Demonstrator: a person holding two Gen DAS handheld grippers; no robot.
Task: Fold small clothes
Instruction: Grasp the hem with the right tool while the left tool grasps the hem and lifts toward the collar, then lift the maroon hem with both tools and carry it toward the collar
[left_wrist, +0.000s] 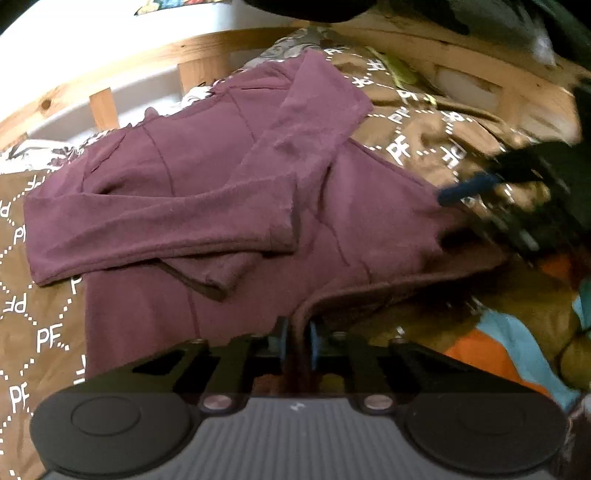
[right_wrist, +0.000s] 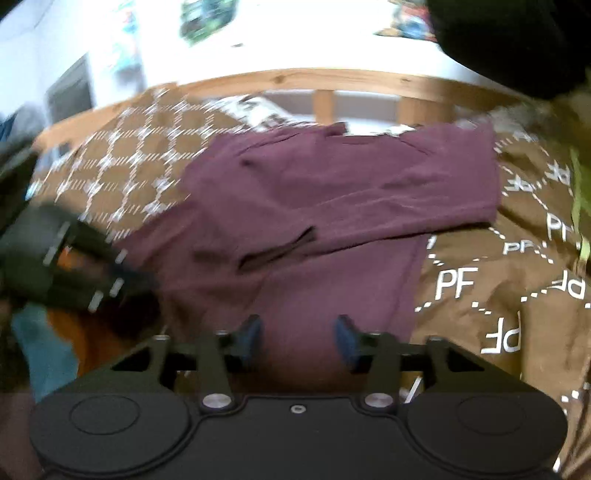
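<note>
The left hand-held gripper (left_wrist: 297, 343) pinches the top's (left_wrist: 207, 177) hem; the right hand-held gripper (right_wrist: 299, 338) hangs half open and empty over the top.

Black grippers (right_wrist: 299, 338) — blue-padded jaws

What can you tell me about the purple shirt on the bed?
The purple shirt is a dark plum, long-sleeved top of soft, stretchy-looking fabric with visible seams. It lies mostly flat on a brown bedspread printed with white "PF" letters. Both sleeves are folded across the body. The left tongs pinch its near hem, lifting that edge slightly. The right tongs stand open over the hem, not gripping.
</note>
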